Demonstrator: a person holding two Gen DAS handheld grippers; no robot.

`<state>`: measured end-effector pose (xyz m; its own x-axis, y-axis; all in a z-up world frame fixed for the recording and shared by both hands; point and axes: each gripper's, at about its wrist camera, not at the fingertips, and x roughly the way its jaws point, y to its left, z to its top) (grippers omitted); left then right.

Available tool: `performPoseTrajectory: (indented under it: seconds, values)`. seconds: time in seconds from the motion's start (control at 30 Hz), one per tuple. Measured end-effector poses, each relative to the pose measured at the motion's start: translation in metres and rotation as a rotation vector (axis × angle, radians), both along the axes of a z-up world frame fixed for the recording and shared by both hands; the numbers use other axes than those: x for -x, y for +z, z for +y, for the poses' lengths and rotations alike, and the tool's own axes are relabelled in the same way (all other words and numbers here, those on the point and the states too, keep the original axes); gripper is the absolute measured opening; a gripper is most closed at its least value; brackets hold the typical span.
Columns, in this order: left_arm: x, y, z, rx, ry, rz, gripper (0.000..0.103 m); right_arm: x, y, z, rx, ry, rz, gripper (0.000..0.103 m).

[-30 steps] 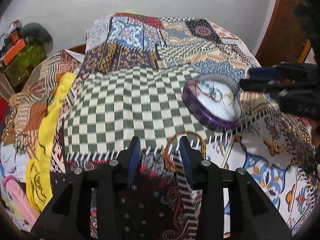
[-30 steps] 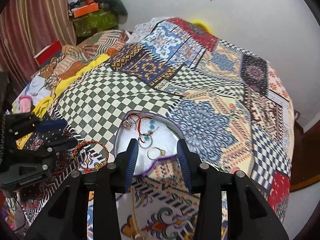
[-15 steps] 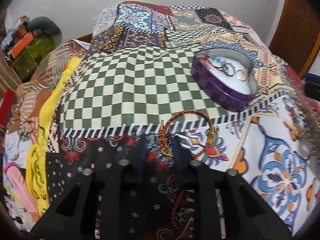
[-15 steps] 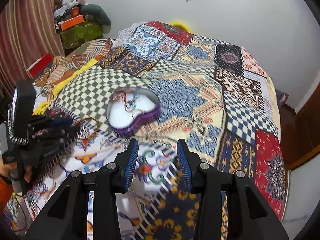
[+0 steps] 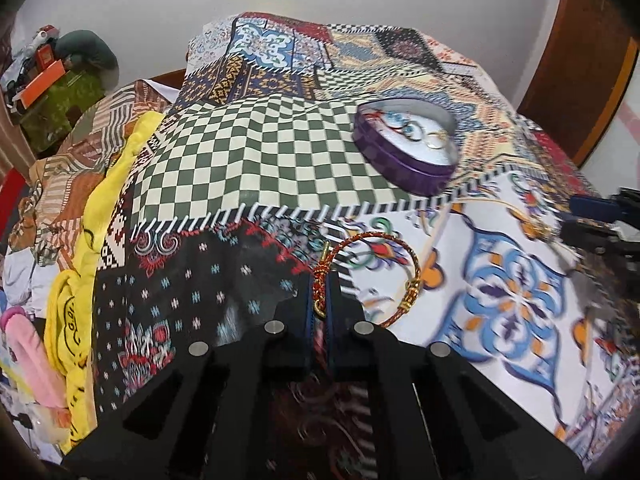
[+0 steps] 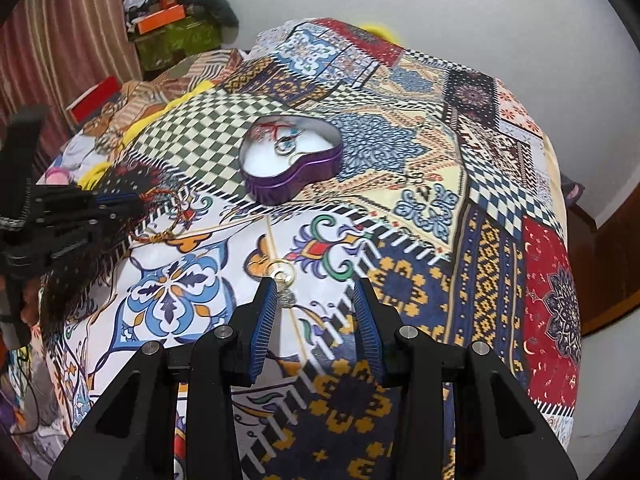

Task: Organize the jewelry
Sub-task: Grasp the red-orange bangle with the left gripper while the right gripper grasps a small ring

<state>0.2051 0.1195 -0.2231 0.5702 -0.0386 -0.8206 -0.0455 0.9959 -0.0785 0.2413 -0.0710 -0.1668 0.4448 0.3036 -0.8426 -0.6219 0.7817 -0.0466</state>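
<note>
A red-and-gold braided bracelet (image 5: 404, 254) lies on the patterned bedspread; my left gripper (image 5: 320, 286) is shut on its near end. It also shows in the right wrist view (image 6: 160, 216), at the left gripper (image 6: 136, 200). A purple heart-shaped tin (image 5: 404, 160) with a white lining holds rings and a red cord; it also shows in the right wrist view (image 6: 292, 160). My right gripper (image 6: 314, 300) is open, just above a gold ring with a small charm (image 6: 282, 274) on the bedspread. The right gripper shows at the right edge of the left wrist view (image 5: 588, 216).
The patchwork bedspread (image 6: 420, 208) covers the whole bed. A yellow cloth (image 5: 96, 216) and other fabrics lie along the left side. A green box with orange items (image 6: 176, 36) stands by the wall. A wooden door (image 5: 576, 60) is at the right.
My left gripper has closed onto the bracelet's end. My right gripper has pulled back from the tin and moved down over the gold ring.
</note>
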Motion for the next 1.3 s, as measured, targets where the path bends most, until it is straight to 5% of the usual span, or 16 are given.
performPoseTrajectory:
  seconds: [0.17, 0.33, 0.6, 1.1, 1.3]
  values:
    - [0.013, 0.009, -0.009, 0.008, -0.019, -0.026, 0.004, -0.003, -0.002, 0.012, 0.005, 0.032, 0.011, 0.036]
    - [0.016, 0.013, -0.016, 0.024, -0.028, -0.039, 0.004, -0.008, -0.01, 0.016, 0.015, 0.032, 0.055, 0.019]
    - [0.018, 0.024, -0.02, 0.042, -0.032, -0.068, 0.004, -0.006, -0.006, 0.012, -0.005, 0.03, 0.042, 0.008]
    - [0.015, 0.055, -0.031, 0.052, -0.045, -0.144, 0.004, -0.011, 0.026, -0.007, -0.092, 0.007, 0.007, 0.008]
    - [0.016, 0.051, -0.035, 0.071, -0.058, -0.14, 0.004, -0.018, 0.012, -0.007, -0.06, -0.006, 0.034, 0.02]
